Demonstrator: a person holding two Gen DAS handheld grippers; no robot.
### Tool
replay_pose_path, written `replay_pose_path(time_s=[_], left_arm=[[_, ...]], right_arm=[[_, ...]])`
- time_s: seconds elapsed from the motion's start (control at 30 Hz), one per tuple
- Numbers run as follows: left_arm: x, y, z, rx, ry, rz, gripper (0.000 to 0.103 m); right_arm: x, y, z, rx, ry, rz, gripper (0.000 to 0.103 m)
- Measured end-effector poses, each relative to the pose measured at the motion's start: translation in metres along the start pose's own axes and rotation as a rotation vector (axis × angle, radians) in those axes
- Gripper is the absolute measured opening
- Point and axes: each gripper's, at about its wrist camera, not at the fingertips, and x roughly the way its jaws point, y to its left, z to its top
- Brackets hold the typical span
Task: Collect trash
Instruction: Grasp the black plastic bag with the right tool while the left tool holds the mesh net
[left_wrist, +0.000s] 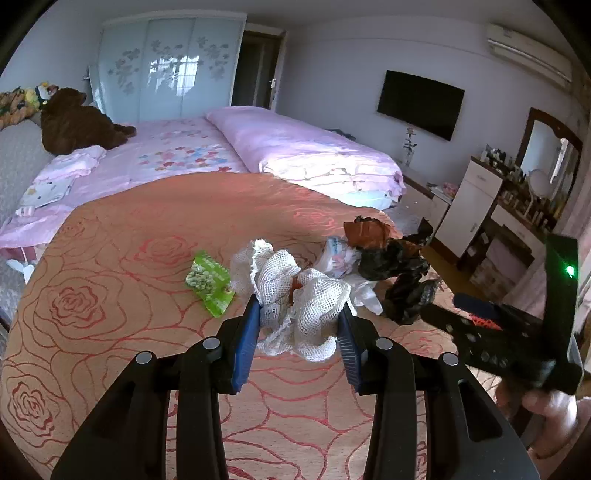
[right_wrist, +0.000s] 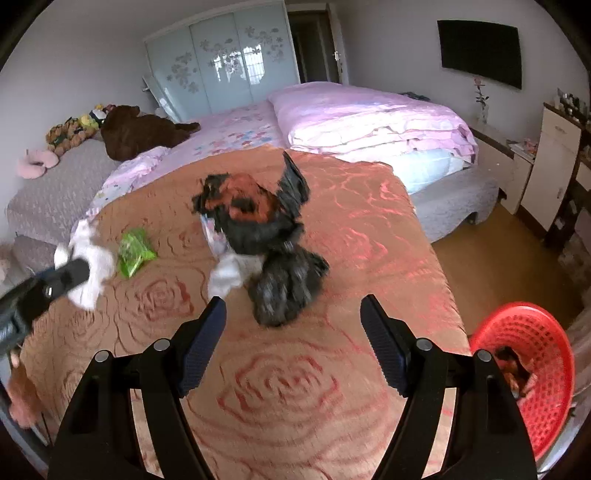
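My left gripper (left_wrist: 299, 314) is shut on a crumpled white mesh net (left_wrist: 306, 295), held just above the orange rose-patterned bedspread (left_wrist: 110, 314). That net (right_wrist: 92, 266) and the left gripper (right_wrist: 66, 280) also show at the left of the right wrist view. A green snack wrapper (left_wrist: 208, 282) (right_wrist: 135, 254) lies flat beside it. A crumpled black and orange plastic bag (right_wrist: 266, 229) (left_wrist: 391, 266) sits with white paper scraps (right_wrist: 227, 275) at its left edge. My right gripper (right_wrist: 293, 314) stands open just short of the bag, nothing between its fingers.
A red mesh basket (right_wrist: 532, 369) with some trash in it stands off the bed's right edge. A folded pink quilt (right_wrist: 369, 118) and a brown plush bear (right_wrist: 140, 133) lie farther back. A dresser (left_wrist: 476, 206) stands at the right across the wooden floor.
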Motion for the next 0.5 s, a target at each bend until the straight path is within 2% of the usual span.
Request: replay_pose_path(time_s=[0.13, 0.4, 0.5], left_arm=[[0.002, 0.003, -0.001, -0.010, 0.006, 0.001, 0.038], [0.006, 0.005, -0.002, -0.016, 0.016, 0.002, 0.038], [0.007, 0.004, -0.003, -0.016, 0.020, 0.002, 0.038]], right_arm=[[0.015, 0.008, 0.011, -0.023, -0.004, -0.018, 0.072], [0.036, 0.012, 0.013, -0.042, 0.049, -0.015, 0.046], [0.036, 0.012, 0.007, -0.039, 0.058, -0.002, 0.041]])
